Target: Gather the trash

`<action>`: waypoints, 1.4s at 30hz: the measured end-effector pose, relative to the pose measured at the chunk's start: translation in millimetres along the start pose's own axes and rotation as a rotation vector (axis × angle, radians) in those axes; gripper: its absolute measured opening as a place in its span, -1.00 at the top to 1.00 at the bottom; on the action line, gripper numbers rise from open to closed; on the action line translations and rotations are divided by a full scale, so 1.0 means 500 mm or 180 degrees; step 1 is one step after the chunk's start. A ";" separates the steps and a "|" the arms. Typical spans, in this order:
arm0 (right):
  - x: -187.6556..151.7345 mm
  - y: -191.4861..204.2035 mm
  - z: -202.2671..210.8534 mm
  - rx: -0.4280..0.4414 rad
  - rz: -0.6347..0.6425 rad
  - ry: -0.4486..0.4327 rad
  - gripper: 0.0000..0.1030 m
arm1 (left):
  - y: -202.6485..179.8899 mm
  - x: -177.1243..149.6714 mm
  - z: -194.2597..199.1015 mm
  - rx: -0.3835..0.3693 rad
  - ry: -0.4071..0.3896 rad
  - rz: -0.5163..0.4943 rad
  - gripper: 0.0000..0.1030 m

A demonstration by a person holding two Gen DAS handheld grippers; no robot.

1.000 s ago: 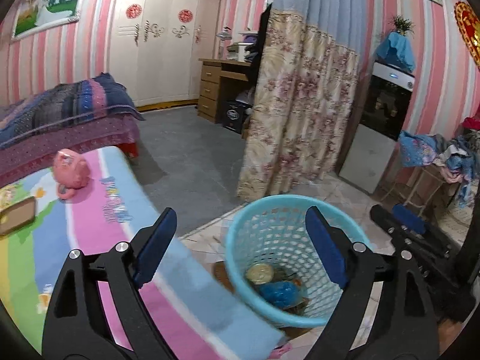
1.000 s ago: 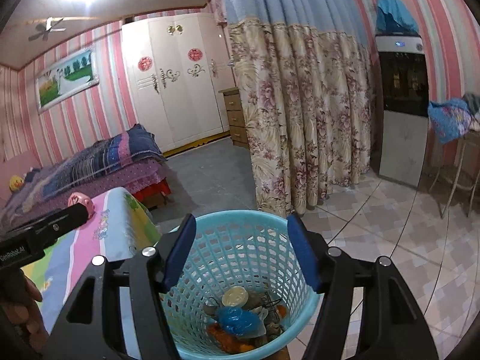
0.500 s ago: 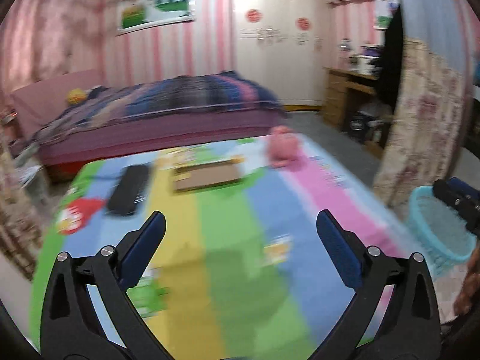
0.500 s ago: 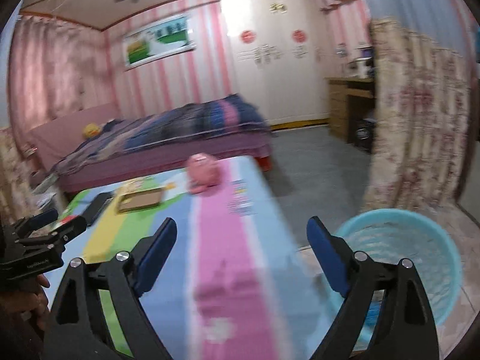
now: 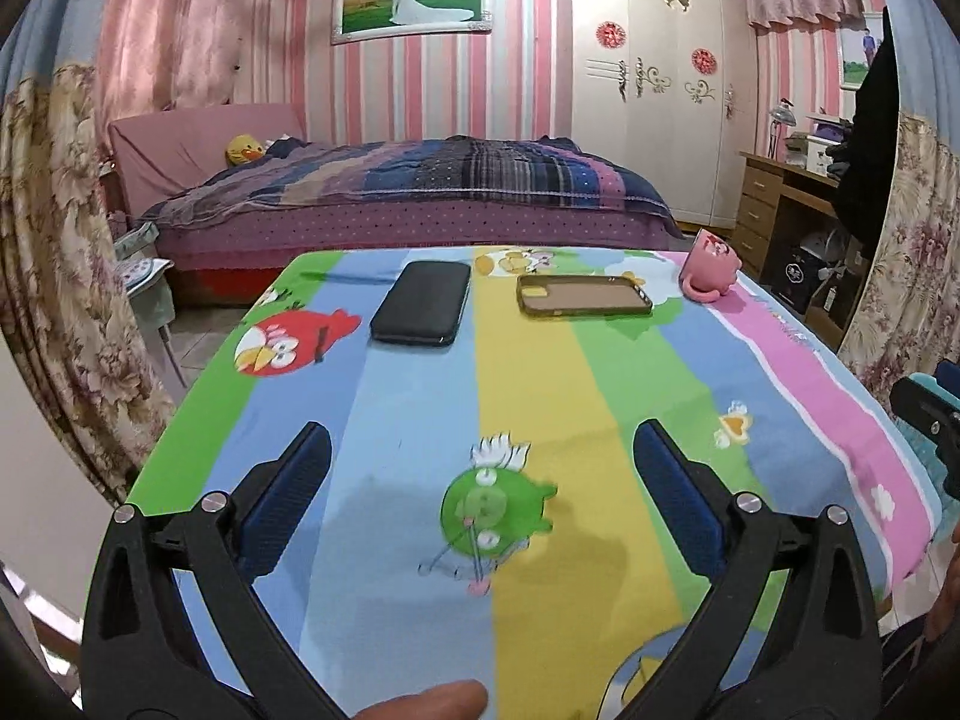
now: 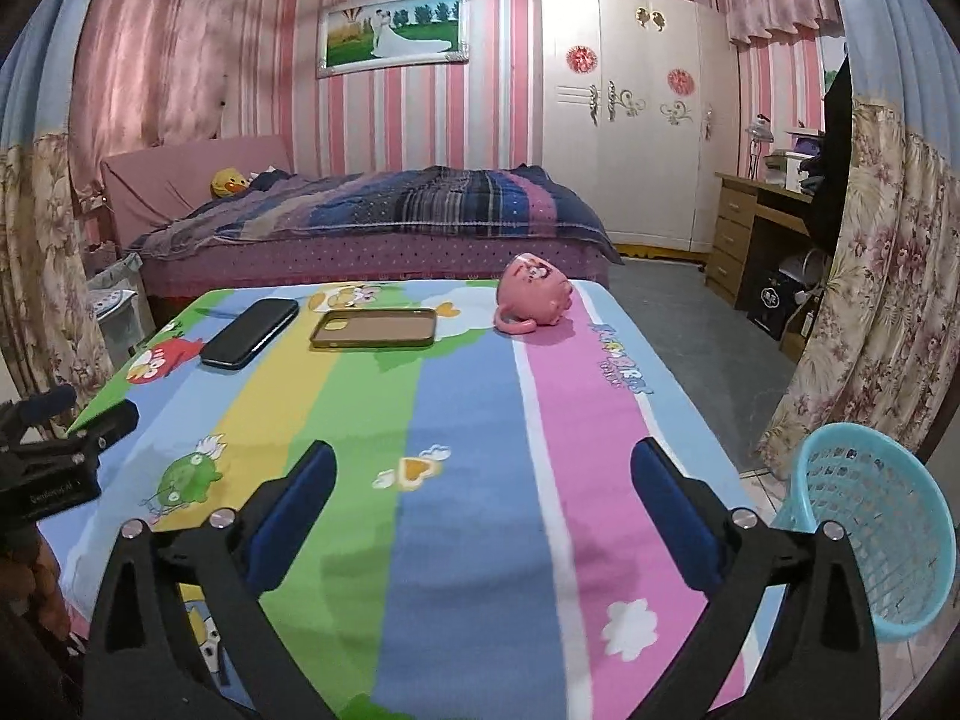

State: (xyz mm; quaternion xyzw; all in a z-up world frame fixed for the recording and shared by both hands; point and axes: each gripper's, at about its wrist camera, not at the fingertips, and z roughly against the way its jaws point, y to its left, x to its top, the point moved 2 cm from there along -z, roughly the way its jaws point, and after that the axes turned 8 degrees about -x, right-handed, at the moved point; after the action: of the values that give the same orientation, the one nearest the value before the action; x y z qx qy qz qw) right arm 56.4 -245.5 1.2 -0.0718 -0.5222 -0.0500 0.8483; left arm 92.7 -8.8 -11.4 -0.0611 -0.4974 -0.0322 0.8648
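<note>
**Both grippers over the table, nothing picked up, basket off to the right**

Left gripper (image 5: pixel 480 474) hangs over the near end of the table (image 5: pixel 540 372), jaws spread wide w/ nothing between them, just the striped cartoon cloth underneath. Right gripper (image 6: pixel 483 477) is the same: its jaws have just been opening and now stand wide apart, nothing in the gap, only cloth below.

What differs btw the two views:

- Right wrist view shows the blue basket (image 6: pixel 870 528) on the floor just beside the table's right edge, tilted mouth toward the camera. From this angle you can't tell what's in it. In the left view only a sliver of teal shows at the far right edge.
- Right view also catches the left gripper's black body at its left edge, w/ part of a hand under it. The left view catches a bit of the right gripper at its right edge, and a fingertip (image 5: pixel 432 702) at the bottom.

At the far end of the table: a black phone (image 5: pixel 420 303), a phone case (image 5: pixel 585 295) lying open side up near it, and a pink mug (image 5: pixel 711 267) tipped on its side (handle touching the cloth). All three well apart from both grippers. Bed (image 6: pixel 372 222) sits behind the table, wardrobe (image 6: pixel 624 108) to the right of it.
</note>
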 end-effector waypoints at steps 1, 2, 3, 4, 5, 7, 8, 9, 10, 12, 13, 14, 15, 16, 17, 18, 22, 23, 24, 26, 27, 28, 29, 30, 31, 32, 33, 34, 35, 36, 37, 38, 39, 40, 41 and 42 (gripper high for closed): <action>-0.005 -0.004 0.004 -0.0045 -0.0003 0.0020 -0.88 | 0.001 -0.010 0.009 0.0028 -0.0008 -0.0018 -0.90; -0.014 -0.013 0.008 -0.0089 -0.0011 0.0045 -0.88 | 0.001 -0.016 0.015 0.0062 -0.0023 -0.0035 -0.90; -0.015 -0.015 0.005 -0.0113 -0.0008 0.0043 -0.88 | 0.001 -0.023 0.025 0.0108 -0.0061 -0.0061 -0.90; -0.020 -0.023 0.010 -0.0182 -0.0004 0.0036 -0.88 | 0.003 -0.027 0.035 0.0113 -0.0098 -0.0079 -0.90; -0.022 -0.023 0.009 -0.0218 0.0000 0.0037 -0.88 | 0.002 -0.028 0.042 0.0104 -0.0134 -0.0081 -0.90; -0.033 -0.033 0.016 -0.0282 0.0067 -0.0008 -0.88 | 0.003 -0.029 0.058 0.0128 -0.0251 -0.0079 -0.90; -0.038 -0.034 0.016 -0.0301 0.0111 -0.0014 -0.88 | 0.002 -0.029 0.059 0.0142 -0.0286 -0.0089 -0.90; -0.037 -0.035 0.010 -0.0304 0.0116 0.0009 -0.88 | -0.001 -0.028 0.057 0.0153 -0.0307 -0.0106 -0.90; -0.032 -0.043 0.008 -0.0299 0.0120 0.0005 -0.88 | -0.005 -0.028 0.052 0.0167 -0.0299 -0.0122 -0.90; -0.035 -0.046 0.006 -0.0328 0.0141 -0.0009 -0.88 | -0.012 -0.031 0.040 0.0184 -0.0241 -0.0129 -0.90; -0.035 -0.050 0.001 -0.0332 0.0131 0.0000 -0.88 | -0.012 -0.033 0.034 0.0171 -0.0201 -0.0109 -0.90; -0.036 -0.055 -0.001 -0.0337 0.0120 0.0013 -0.88 | -0.012 -0.034 0.030 0.0152 -0.0177 -0.0091 -0.90; -0.038 -0.058 -0.004 -0.0347 0.0119 0.0029 -0.88 | -0.012 -0.035 0.026 0.0142 -0.0152 -0.0077 -0.90; -0.038 -0.060 -0.006 -0.0358 0.0132 0.0035 -0.88 | -0.011 -0.037 0.024 0.0145 -0.0136 -0.0082 -0.90; -0.038 -0.063 -0.007 -0.0371 0.0141 0.0035 -0.88 | -0.012 -0.038 0.023 0.0164 -0.0128 -0.0099 -0.90; -0.039 -0.065 -0.008 -0.0385 0.0144 0.0040 -0.88 | -0.012 -0.039 0.023 0.0199 -0.0120 -0.0126 -0.90; -0.040 -0.070 -0.010 -0.0390 0.0101 0.0046 -0.88 | -0.007 -0.039 0.020 0.0191 -0.0091 -0.0092 -0.90; -0.041 -0.070 -0.012 -0.0389 0.0097 0.0053 -0.88 | -0.008 -0.039 0.018 0.0190 -0.0078 -0.0088 -0.90; -0.042 -0.069 -0.013 -0.0383 0.0101 0.0060 -0.88 | -0.009 -0.040 0.018 0.0190 -0.0072 -0.0089 -0.90; -0.042 -0.066 -0.013 -0.0379 0.0125 0.0063 -0.88 | -0.010 -0.040 0.017 0.0196 -0.0071 -0.0103 -0.90; -0.042 -0.066 -0.013 -0.0378 0.0132 0.0062 -0.88 | -0.011 -0.040 0.018 0.0208 -0.0076 -0.0111 -0.90; -0.043 -0.065 -0.013 -0.0379 0.0133 0.0060 -0.88 | -0.011 -0.040 0.018 0.0206 -0.0075 -0.0112 -0.90; -0.043 -0.064 -0.013 -0.0379 0.0133 0.0058 -0.88 | -0.011 -0.040 0.018 0.0202 -0.0071 -0.0106 -0.90; -0.043 -0.065 -0.014 -0.0378 0.0130 0.0064 -0.88 | -0.011 -0.041 0.018 0.0199 -0.0069 -0.0101 -0.90; -0.043 -0.065 -0.015 -0.0390 0.0127 0.0077 -0.88 | -0.011 -0.041 0.018 0.0192 -0.0063 -0.0102 -0.90; -0.043 -0.064 -0.016 -0.0394 0.0124 0.0084 -0.88 | -0.012 -0.041 0.018 0.0190 -0.0062 -0.0107 -0.90; -0.042 -0.065 -0.015 -0.0395 0.0113 0.0087 -0.88 | -0.014 -0.041 0.019 0.0189 -0.0063 -0.0121 -0.90; -0.042 -0.064 -0.015 -0.0401 0.0111 0.0084 -0.88 | -0.015 -0.041 0.018 0.0186 -0.0060 -0.0128 -0.90; -0.042 -0.064 -0.014 -0.0404 0.0107 0.0086 -0.88 | -0.017 -0.040 0.017 0.0179 -0.0054 -0.0135 -0.90; -0.042 -0.064 -0.014 -0.0402 0.0104 0.0088 -0.88 | -0.018 -0.040 0.016 0.0171 -0.0050 -0.0141 -0.90; -0.042 -0.064 -0.014 -0.0401 0.0103 0.0090 -0.88 | -0.018 -0.040 0.016 0.0167 -0.0049 -0.0145 -0.90; -0.043 -0.064 -0.014 -0.0399 0.0102 0.0090 -0.88 | -0.019 -0.040 0.016 0.0164 -0.0049 -0.0146 -0.90; -0.042 -0.063 -0.012 -0.0401 0.0101 0.0087 -0.88 | -0.018 -0.040 0.016 0.0163 -0.0052 -0.0144 -0.90; -0.042 -0.064 -0.013 -0.0400 0.0102 0.0088 -0.88 | -0.017 -0.040 0.016 0.0161 -0.0054 -0.0138 -0.90; -0.042 -0.064 -0.013 -0.0397 0.0102 0.0090 -0.88 | -0.017 -0.040 0.017 0.0156 -0.0057 -0.0128 -0.90; -0.042 -0.063 -0.013 -0.0396 0.0103 0.0090 -0.88 | -0.016 -0.040 0.016 0.0153 -0.0057 -0.0115 -0.90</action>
State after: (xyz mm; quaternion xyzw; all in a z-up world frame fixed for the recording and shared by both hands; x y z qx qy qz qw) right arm 47.3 -277.6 -18.3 -0.1321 -0.5048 -0.0697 0.8502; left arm 74.8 -15.6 -23.9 -0.0316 -0.5067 -0.0353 0.8608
